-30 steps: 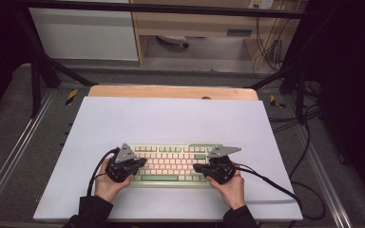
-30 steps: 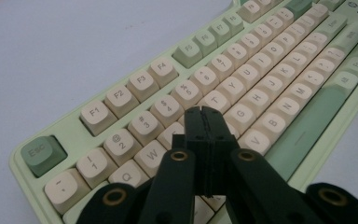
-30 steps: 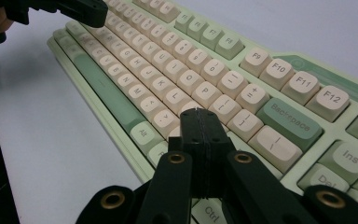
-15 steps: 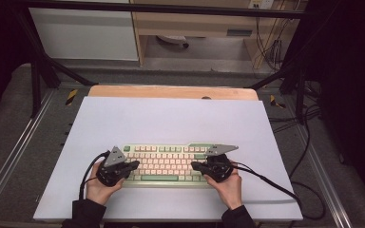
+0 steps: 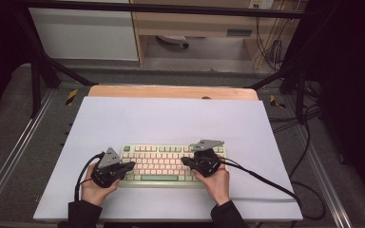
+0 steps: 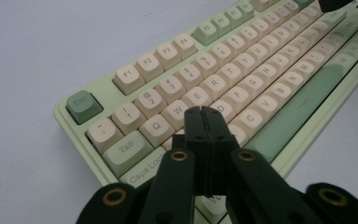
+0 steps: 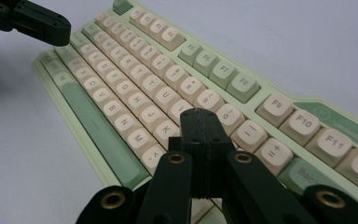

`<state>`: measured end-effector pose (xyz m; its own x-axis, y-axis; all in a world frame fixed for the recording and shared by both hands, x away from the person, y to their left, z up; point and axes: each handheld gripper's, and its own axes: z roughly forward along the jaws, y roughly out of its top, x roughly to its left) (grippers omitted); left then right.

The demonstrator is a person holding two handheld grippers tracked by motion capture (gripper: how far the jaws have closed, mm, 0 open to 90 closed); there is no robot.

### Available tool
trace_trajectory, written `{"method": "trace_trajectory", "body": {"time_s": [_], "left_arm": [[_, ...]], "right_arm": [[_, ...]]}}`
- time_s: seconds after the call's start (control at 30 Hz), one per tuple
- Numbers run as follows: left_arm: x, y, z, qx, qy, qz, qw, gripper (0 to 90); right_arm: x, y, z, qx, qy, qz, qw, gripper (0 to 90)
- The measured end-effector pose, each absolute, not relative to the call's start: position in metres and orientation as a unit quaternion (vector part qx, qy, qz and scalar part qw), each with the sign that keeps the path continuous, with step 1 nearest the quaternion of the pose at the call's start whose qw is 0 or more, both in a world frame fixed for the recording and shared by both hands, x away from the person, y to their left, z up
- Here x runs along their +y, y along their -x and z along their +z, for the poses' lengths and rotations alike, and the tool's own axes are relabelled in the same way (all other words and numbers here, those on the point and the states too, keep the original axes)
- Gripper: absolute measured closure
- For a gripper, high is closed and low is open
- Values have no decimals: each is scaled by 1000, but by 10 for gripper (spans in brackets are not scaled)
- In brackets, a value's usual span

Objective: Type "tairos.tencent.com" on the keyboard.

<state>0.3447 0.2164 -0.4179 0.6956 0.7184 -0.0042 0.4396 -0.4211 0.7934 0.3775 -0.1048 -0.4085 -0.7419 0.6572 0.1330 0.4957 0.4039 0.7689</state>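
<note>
Typing on the keyboard (image 5: 171,164) with both jaw pairs clenched, left gripper (image 6: 204,116) and right gripper (image 7: 200,119) needed straight, single-key presses.

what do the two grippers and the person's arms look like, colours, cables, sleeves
Both the left gripper and the right gripper are black, each with a grey three-cornered plate on top and a trailing black cable. In the gripper views, brass-coloured rings mark the joints of the black jaws. The person wears dark long sleeves.
</note>
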Motion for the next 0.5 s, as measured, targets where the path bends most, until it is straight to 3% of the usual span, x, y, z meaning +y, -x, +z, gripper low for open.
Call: {"method": "trace_trajectory", "body": {"time_s": [0.5], "left_arm": [[218,-345,-419,352,-825,169,409,898]], "right_arm": [[-89,-390,-422,838,-353,406,93,900]]}}
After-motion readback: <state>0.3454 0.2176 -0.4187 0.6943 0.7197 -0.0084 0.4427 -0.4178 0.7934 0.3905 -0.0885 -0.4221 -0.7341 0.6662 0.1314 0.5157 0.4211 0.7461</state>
